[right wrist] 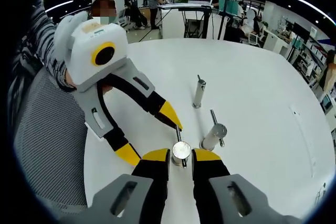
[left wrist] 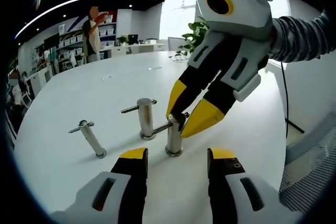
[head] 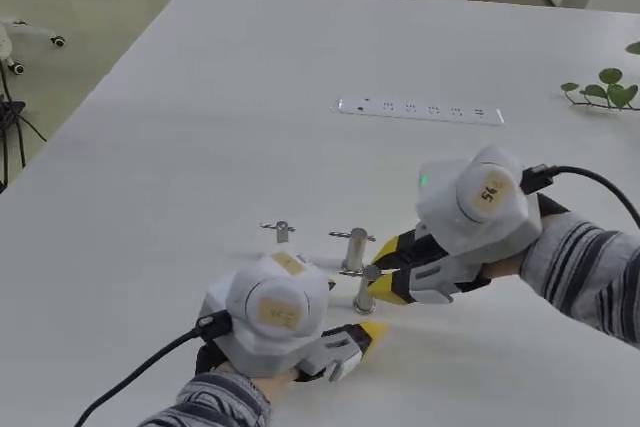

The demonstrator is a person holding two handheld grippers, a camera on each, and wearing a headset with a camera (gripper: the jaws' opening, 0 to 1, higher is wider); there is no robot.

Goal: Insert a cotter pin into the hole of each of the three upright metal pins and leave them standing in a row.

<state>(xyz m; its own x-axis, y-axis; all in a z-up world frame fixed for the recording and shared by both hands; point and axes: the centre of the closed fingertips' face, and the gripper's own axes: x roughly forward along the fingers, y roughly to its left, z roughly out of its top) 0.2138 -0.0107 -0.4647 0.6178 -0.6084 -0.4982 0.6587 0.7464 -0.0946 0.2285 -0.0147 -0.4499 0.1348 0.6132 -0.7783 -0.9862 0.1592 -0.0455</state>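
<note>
Near pin stands upright at near-right end of row on bench, head clamped btwn jaws of right hand-held gripper. Cotter pin lies horizontal, sticking out left. Left hand-held gripper, jaws apart & empty, sits just nearer.

Three pins stand in a row on the table: the leftmost pin, the middle pin and the nearest pin. The nearest pin is clasped between the right tongs, which reach in from its right. The left tongs gape just before it. Well behind the row lies a power strip, with a plant at the far right.
</note>
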